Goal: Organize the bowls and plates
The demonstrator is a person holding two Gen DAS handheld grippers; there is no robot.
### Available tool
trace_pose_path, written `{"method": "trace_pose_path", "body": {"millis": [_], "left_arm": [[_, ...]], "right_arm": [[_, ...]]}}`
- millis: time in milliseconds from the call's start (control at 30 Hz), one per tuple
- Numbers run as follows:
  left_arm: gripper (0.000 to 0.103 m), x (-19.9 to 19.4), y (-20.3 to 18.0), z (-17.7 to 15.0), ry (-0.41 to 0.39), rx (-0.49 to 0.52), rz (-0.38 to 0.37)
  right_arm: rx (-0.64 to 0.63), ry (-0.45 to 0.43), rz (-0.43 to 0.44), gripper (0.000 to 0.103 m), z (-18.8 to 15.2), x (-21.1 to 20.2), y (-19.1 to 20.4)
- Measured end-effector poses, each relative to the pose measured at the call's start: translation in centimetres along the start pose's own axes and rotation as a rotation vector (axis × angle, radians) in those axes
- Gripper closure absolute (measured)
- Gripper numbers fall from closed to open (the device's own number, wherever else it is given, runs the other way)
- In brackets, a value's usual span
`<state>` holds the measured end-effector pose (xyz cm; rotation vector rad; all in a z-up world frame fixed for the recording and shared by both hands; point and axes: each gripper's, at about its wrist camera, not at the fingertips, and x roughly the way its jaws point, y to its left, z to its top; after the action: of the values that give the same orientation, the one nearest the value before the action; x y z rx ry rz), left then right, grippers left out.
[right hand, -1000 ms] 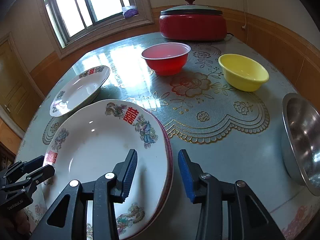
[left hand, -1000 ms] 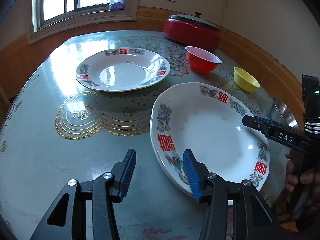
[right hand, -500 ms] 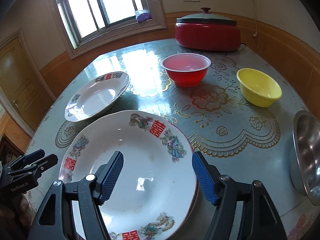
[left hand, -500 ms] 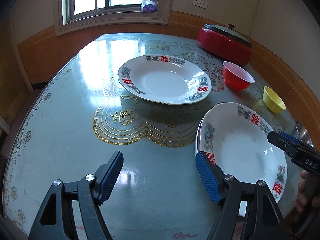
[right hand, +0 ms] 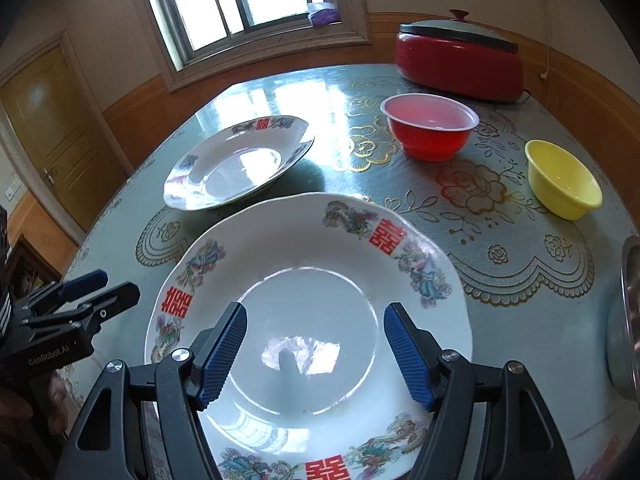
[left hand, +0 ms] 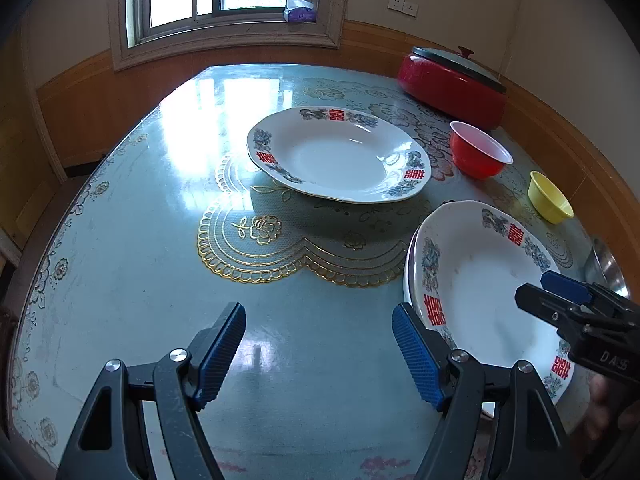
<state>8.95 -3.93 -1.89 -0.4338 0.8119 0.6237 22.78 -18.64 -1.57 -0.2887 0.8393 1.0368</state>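
A white plate with red and floral rim marks tops a stack (right hand: 308, 280) at the near side of the table; a second rim shows under the stack (left hand: 480, 280) in the left wrist view. My right gripper (right hand: 316, 344) hovers open above the top plate's well, touching nothing. My left gripper (left hand: 320, 344) stands open over bare tabletop, its right finger just left of the stack's rim. A matching single plate (left hand: 340, 156) (right hand: 240, 160) lies farther back. Behind sit a red bowl (right hand: 430, 128) (left hand: 478, 156) and a yellow bowl (right hand: 562, 178) (left hand: 550, 198). Each view catches the other gripper: right gripper (left hand: 534, 288), left gripper (right hand: 118, 285).
A red lidded cooker (right hand: 460, 64) (left hand: 452, 84) stands at the back right by the wall. A steel bowl (right hand: 624, 320) (left hand: 604, 264) sits at the table's right edge. The green patterned table (left hand: 140, 280) runs out to the left, toward a window and a door.
Both grippers' jaws have spread wider. The left one has slid left off the stack's rim onto bare table. The right one has shifted from the stack's right rim to above its middle.
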Motion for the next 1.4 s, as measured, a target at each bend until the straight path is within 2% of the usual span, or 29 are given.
{"method": "trace_pose_path", "body": {"millis": [100, 200, 367, 433, 533, 600, 633, 700, 733, 800, 867, 933, 1000, 1233, 1400], "left_arm": [[0.027, 0.0, -0.1, 0.0, 0.001, 0.001, -0.019], [0.027, 0.1, -0.4, 0.0, 0.000, 0.018, -0.040], [0.027, 0.6, -1.2, 0.0, 0.010, 0.046, -0.086], [0.027, 0.7, -1.6, 0.1, 0.014, 0.061, -0.103], [0.027, 0.8, -2.1, 0.3, 0.013, 0.077, -0.128], [0.027, 1.2, -2.5, 0.3, 0.020, 0.089, -0.140], [0.030, 1.4, -2.8, 0.3, 0.026, 0.100, -0.143], [0.035, 1.7, -3.3, 0.2, 0.034, 0.123, -0.143], [0.039, 1.8, -3.5, 0.2, 0.039, 0.132, -0.144], [0.045, 2.0, -3.7, 0.1, 0.037, 0.141, -0.162], [0.049, 1.9, -3.9, 0.1, 0.028, 0.150, -0.165], [0.057, 1.8, -4.1, 0.1, 0.017, 0.164, -0.164], [0.059, 1.7, -4.4, 0.2, 0.006, 0.183, -0.150], [0.059, 1.4, -4.3, 0.8, -0.011, 0.182, -0.122], [0.056, 1.0, -3.4, 1.7, -0.028, 0.157, -0.095]], "right_arm": [[-0.068, 0.030, 0.001, 0.031, -0.8, 0.2, 1.3], [-0.089, 0.021, -0.041, 0.031, -1.4, -0.4, 1.6], [0.104, -0.062, -0.122, 0.032, -1.3, -2.7, -3.0], [0.175, -0.065, -0.193, 0.032, -1.5, -3.2, -4.6], [0.302, -0.078, -0.155, 0.032, -2.2, -3.9, -7.2], [0.328, -0.050, -0.151, 0.032, -2.7, -3.4, -7.9], [0.325, -0.042, -0.142, 0.034, -2.9, -3.3, -7.8], [0.305, -0.030, -0.135, 0.049, -3.1, -2.9, -7.4], [0.294, -0.027, -0.139, 0.052, -3.2, -3.0, -6.9], [0.268, -0.025, -0.142, 0.074, -3.3, -2.7, -6.2], [0.233, -0.027, -0.176, 0.073, -3.3, -2.6, -5.5], [0.216, -0.029, -0.192, 0.073, -3.2, -2.6, -5.2], [0.209, -0.029, -0.195, 0.073, -3.1, -2.5, -5.3], [0.190, -0.008, -0.199, 0.073, -2.3, -2.3, -5.5], [0.163, -0.056, -0.197, 0.072, -0.4, -3.1, -5.2]]}}
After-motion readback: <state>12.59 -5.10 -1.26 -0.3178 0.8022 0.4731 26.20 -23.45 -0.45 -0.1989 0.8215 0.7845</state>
